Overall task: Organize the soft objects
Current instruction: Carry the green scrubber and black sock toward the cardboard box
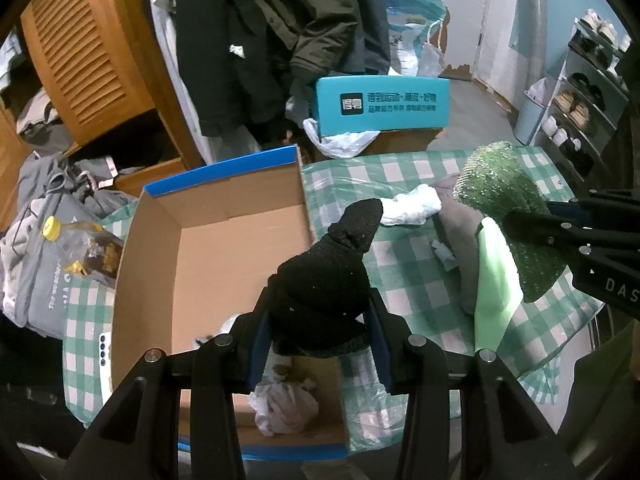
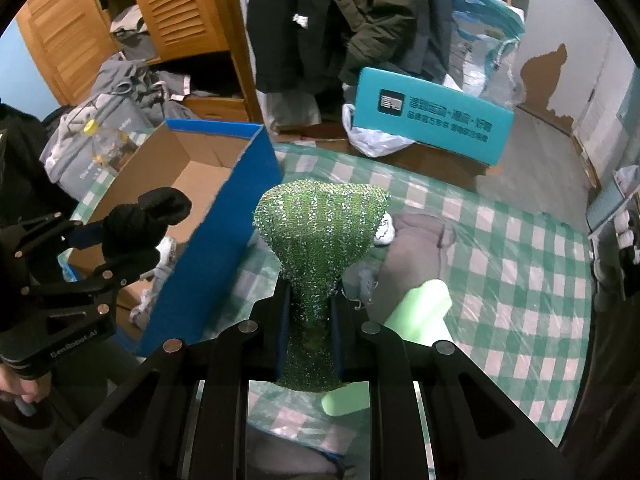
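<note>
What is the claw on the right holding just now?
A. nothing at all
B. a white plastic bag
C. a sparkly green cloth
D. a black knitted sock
C. In the right wrist view the right gripper has its fingers pinched on the sparkly green cloth, which fans out above them; the black sock is in the left gripper over the cardboard box.

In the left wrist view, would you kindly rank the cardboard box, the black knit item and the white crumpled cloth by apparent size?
1. cardboard box
2. black knit item, though it is nearest the camera, clamped in the left gripper
3. white crumpled cloth
</note>
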The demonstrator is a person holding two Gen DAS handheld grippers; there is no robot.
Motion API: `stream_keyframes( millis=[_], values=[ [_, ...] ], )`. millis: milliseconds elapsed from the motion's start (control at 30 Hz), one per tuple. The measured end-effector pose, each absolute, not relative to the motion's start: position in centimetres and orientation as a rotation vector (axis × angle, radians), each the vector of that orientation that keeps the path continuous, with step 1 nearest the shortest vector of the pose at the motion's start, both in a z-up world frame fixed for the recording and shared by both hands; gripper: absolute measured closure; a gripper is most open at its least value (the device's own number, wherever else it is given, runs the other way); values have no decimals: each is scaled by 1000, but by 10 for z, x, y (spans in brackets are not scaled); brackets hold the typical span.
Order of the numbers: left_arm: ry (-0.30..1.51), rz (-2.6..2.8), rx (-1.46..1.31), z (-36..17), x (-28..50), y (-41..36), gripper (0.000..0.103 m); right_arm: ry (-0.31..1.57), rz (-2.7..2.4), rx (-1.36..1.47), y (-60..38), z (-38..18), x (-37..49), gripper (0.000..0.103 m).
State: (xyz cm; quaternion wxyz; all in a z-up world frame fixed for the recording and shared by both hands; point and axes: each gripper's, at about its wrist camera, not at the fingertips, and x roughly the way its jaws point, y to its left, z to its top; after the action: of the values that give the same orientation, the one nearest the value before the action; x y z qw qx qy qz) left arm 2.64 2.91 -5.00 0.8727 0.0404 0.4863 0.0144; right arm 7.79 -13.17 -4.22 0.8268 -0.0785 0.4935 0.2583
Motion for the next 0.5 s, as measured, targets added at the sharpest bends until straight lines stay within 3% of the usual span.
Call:
stream_keyframes(
  millis=[500],
  values=[
    [1013, 91, 43, -49, 15, 66, 59, 1043, 626, -205, -78, -38, 76, 88]
  ],
)
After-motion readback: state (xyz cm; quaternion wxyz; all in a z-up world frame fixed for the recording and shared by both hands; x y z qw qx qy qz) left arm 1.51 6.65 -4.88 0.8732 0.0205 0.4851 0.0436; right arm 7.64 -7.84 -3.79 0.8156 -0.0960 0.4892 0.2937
